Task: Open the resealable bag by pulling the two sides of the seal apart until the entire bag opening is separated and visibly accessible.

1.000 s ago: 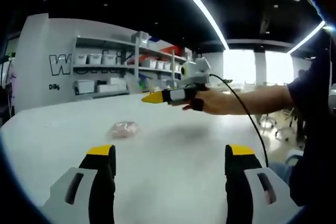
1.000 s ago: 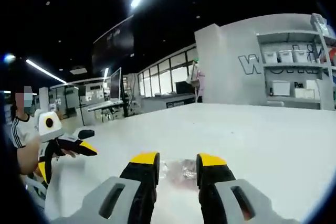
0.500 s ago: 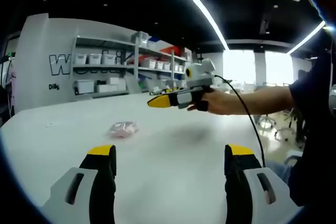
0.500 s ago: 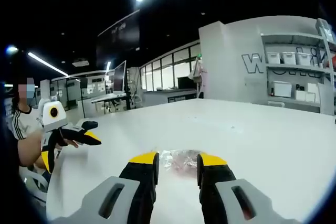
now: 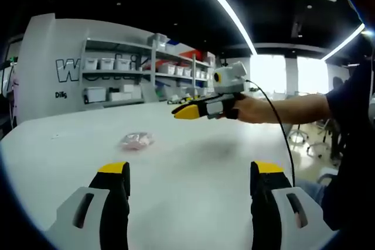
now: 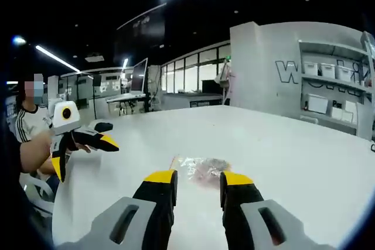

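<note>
The small clear resealable bag [image 5: 137,140], with pinkish contents, lies flat on the white table [image 5: 193,191]. In the right gripper view the bag [image 6: 200,167] sits just beyond my jaw tips. My left gripper [image 5: 190,171] stands wide open low over the table, well short of the bag, with nothing between its jaws. My right gripper [image 6: 197,178] is open with a narrower gap, empty, and hovers above the table in front of the bag. The right gripper [image 5: 202,108] also appears in the left gripper view, held in a hand, right of the bag. The left gripper [image 6: 82,143] shows at the left of the right gripper view.
Shelves with white bins [image 5: 111,80] stand against a white wall behind the table. A black cable [image 5: 275,127] trails from the right gripper. A seated person [image 6: 29,127] is beyond the table's left edge. Desks and monitors [image 6: 135,95] fill the far room.
The right gripper has drawn back and up from the bag, which now lies beyond its tips instead of between them. The left gripper has stayed put.
</note>
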A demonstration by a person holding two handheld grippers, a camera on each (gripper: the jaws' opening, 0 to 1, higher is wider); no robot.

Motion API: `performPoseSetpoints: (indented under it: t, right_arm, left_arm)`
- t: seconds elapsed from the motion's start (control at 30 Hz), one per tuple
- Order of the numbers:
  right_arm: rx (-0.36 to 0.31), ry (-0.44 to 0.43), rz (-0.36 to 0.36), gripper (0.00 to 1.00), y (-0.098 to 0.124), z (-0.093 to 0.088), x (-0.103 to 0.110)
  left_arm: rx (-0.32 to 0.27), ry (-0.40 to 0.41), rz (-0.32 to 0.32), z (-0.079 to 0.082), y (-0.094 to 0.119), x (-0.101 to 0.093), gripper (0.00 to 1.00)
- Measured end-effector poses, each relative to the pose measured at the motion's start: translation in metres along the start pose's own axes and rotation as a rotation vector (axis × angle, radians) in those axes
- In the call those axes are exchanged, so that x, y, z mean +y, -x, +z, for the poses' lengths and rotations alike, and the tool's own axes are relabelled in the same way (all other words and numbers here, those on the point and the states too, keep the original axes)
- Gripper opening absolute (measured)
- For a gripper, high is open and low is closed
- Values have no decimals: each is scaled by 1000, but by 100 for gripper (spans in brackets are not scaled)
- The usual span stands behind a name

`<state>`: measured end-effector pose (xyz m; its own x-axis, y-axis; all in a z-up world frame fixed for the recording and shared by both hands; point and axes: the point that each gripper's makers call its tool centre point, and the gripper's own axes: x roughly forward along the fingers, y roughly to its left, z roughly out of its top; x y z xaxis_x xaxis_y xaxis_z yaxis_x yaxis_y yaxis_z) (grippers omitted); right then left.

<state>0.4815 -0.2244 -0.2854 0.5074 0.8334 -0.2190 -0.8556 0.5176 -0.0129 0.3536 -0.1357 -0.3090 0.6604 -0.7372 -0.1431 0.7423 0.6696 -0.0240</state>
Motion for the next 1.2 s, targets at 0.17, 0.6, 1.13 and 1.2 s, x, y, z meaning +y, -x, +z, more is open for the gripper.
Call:
performPoseSetpoints:
  t: [0.17, 0.6, 1.13, 1.2]
  right_arm:
    - [25, 36, 4, 27, 3, -4, 0]
    - [41, 63, 6, 27, 25, -13, 11]
    - [36, 47, 0, 27, 52, -26, 29]
    - [37, 44, -4, 27, 54, -27, 30]
  left_arm:
    - [2, 6, 6, -1, 1, 0, 83]
    - [1, 4, 7, -3, 2, -4, 83]
    - [1, 3, 11, -3, 6, -8, 82]
    - [6, 0, 12, -5, 7, -8, 82]
